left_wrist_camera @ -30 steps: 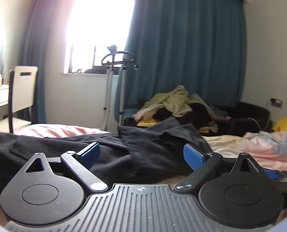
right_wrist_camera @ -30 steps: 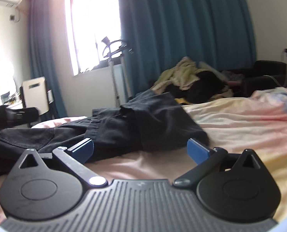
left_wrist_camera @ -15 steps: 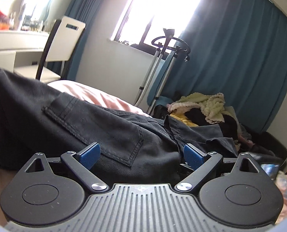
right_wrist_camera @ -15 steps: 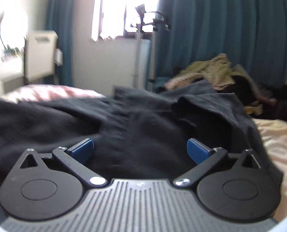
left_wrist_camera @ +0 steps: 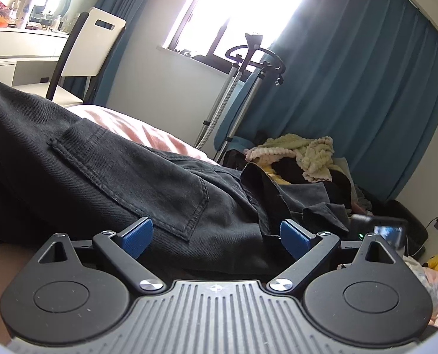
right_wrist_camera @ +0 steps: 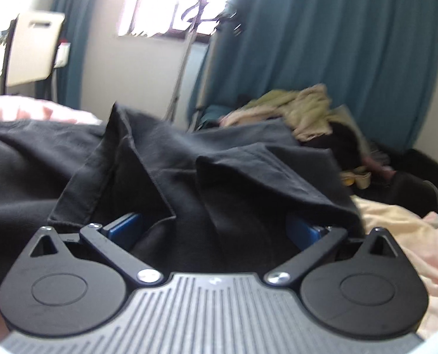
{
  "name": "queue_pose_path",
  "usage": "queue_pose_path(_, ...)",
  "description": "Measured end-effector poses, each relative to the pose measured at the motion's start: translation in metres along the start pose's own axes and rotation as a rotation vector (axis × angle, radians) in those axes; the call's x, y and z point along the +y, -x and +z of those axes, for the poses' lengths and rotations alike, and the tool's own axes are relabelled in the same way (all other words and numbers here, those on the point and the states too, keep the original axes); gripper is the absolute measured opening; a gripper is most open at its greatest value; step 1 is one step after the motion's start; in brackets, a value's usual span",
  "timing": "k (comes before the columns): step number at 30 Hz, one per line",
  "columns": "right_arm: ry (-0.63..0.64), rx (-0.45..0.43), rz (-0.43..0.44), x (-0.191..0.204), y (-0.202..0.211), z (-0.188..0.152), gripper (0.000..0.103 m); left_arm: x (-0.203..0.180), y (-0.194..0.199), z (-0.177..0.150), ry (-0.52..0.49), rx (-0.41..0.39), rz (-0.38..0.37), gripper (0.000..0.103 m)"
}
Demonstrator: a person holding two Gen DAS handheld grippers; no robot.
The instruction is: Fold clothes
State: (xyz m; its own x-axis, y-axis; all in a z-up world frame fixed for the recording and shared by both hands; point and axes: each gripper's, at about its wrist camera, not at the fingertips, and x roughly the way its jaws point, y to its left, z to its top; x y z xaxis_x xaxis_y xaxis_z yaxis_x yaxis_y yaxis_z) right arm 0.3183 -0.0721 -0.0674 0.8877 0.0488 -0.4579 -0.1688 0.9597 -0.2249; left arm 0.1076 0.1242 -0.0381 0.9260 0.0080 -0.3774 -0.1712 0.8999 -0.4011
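Observation:
Black denim trousers lie spread over the pink bed, a back pocket showing in the left wrist view. My left gripper is open, low against the cloth, its blue pads on either side of the fabric just below the pocket's corner. In the right wrist view the same trousers bunch into raised folds. My right gripper is open and pushed into them, so that dark cloth fills the gap between its blue pads and drapes over the right one.
Behind the bed stand a garment steamer pole, blue curtains and a heap of other clothes. A white chair and a desk sit at the left. Pink bedding lies to the right.
Both grippers have moved forward and down into the trousers. The right one went from above bare bedding to having folds between its pads. The left one has closed in on the pocket area.

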Motion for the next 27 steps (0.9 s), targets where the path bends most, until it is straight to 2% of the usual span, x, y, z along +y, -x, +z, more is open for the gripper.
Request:
queue_pose_path(2, 0.016, 0.012, -0.008, -0.001, -0.003, 0.003, 0.082, -0.002, -0.003, -0.002, -0.012, 0.009, -0.003, 0.095)
queue_pose_path(4, 0.015, 0.019, -0.024, -0.006, -0.004, 0.006, 0.013, -0.004, -0.003, -0.006, -0.027, 0.012, -0.006, 0.095)
queue_pose_path(7, -0.069, 0.021, -0.001, -0.032, 0.000, 0.014, 0.008, -0.008, -0.007, -0.009, -0.056, 0.015, -0.002, 0.095)
queue_pose_path(11, -0.160, -0.070, 0.003, -0.076, 0.024, 0.029, 0.006, -0.016, -0.009, -0.016, -0.085, 0.018, 0.000, 0.095)
queue_pose_path(18, -0.300, -0.166, -0.138, -0.202, 0.060, 0.066, 0.006, -0.029, -0.011, -0.025, -0.154, 0.012, 0.011, 0.095)
queue_pose_path(21, -0.314, -0.147, -0.235, -0.264, 0.061, 0.068, 0.006, -0.035, -0.012, -0.028, -0.178, 0.015, 0.016, 0.095)
queue_pose_path(23, -0.305, -0.114, -0.313, -0.301, 0.055, 0.057, 0.001, -0.039, -0.013, -0.029, -0.199, 0.010, 0.018, 0.095)
queue_pose_path(25, -0.309, -0.056, -0.383, -0.335, 0.045, 0.038, 0.001, -0.044, -0.014, -0.031, -0.226, 0.003, 0.019, 0.095)
queue_pose_path(27, -0.319, 0.021, -0.411, -0.359, 0.029, 0.017, 0.001, -0.048, -0.015, -0.033, -0.251, -0.018, 0.025, 0.095)
